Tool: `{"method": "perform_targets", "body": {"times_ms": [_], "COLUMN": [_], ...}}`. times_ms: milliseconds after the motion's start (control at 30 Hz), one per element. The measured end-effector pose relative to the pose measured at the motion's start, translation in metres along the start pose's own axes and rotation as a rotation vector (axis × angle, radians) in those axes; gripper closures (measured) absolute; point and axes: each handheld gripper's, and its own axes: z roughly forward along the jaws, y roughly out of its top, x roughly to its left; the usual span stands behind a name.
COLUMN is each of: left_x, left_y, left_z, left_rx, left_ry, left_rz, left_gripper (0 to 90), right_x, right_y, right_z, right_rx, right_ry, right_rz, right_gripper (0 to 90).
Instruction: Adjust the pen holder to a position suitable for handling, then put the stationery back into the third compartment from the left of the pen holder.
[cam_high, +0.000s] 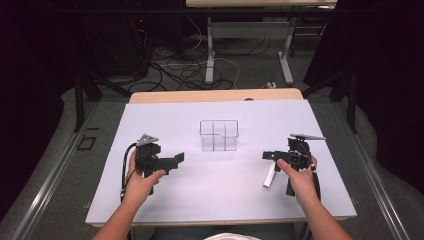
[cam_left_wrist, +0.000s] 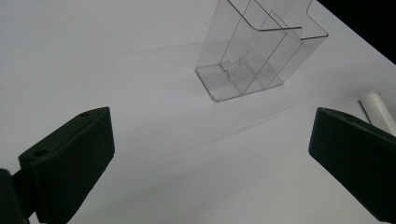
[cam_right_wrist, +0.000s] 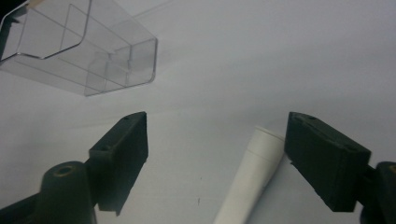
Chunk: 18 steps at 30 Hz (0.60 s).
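Note:
A clear plastic organizer box (cam_high: 219, 135) with inner dividers stands upright mid-table on the white sheet; it also shows in the left gripper view (cam_left_wrist: 259, 51) and the right gripper view (cam_right_wrist: 79, 46). A white tube (cam_high: 270, 176) lies on the sheet below the right gripper (cam_high: 266, 155); in the right gripper view the tube (cam_right_wrist: 250, 182) lies between the wide-apart jaws, nearer one of them, untouched. The right gripper (cam_right_wrist: 217, 149) is open. The left gripper (cam_high: 178, 158) is held left of the box, open and holding nothing (cam_left_wrist: 210, 154). The tube's end (cam_left_wrist: 377, 106) peeks beside its far jaw.
The white sheet (cam_high: 220, 200) covers a wooden table (cam_high: 215, 95). Beyond the far edge are a floor with tangled cables (cam_high: 185, 70) and the legs of another table (cam_high: 210, 50). Dark curtains stand at both sides.

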Motion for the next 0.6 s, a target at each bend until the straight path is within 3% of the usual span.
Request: {"method": "perform_targets", "body": {"times_ms": [167,200,233,267,400,433,600], "left_x": [-0.001,-0.001,-0.001,-0.002,-0.003,-0.003,-0.005], "left_y": [-0.002,-0.002,-0.002,-0.002,-0.003,-0.003,-0.004], "left_z": [0.001,0.001,0.002,0.002,0.004,0.004,0.007], "left_rx": [0.006,0.005,0.005,0.004,0.005,0.007,0.014], "left_ry": [0.000,-0.003,-0.004,-0.008,-0.011,-0.011,-0.014], "left_rz": [0.004,0.005,0.006,0.001,0.003,0.007,0.015], "left_gripper": [0.4,0.4,0.4,0.4,0.4,0.4,0.4], "right_x": [-0.008,-0.011,-0.011,-0.013,-0.019,-0.019,-0.023], "right_y": [0.002,0.003,0.003,0.002,0.002,0.002,0.000], "right_z": [0.002,0.001,0.002,0.004,0.006,0.008,0.008], "right_rx": [0.059,0.085,0.084,0.064,0.084,0.068,0.098], "right_ry": [-0.021,-0.034,-0.040,-0.041,-0.039,-0.045,-0.069], "right_rz": [0.079,0.067,0.093,0.096,0.119,0.134,0.137], "right_gripper": [33.2,34.8,36.4,38.0,43.9,44.0,44.4]}}
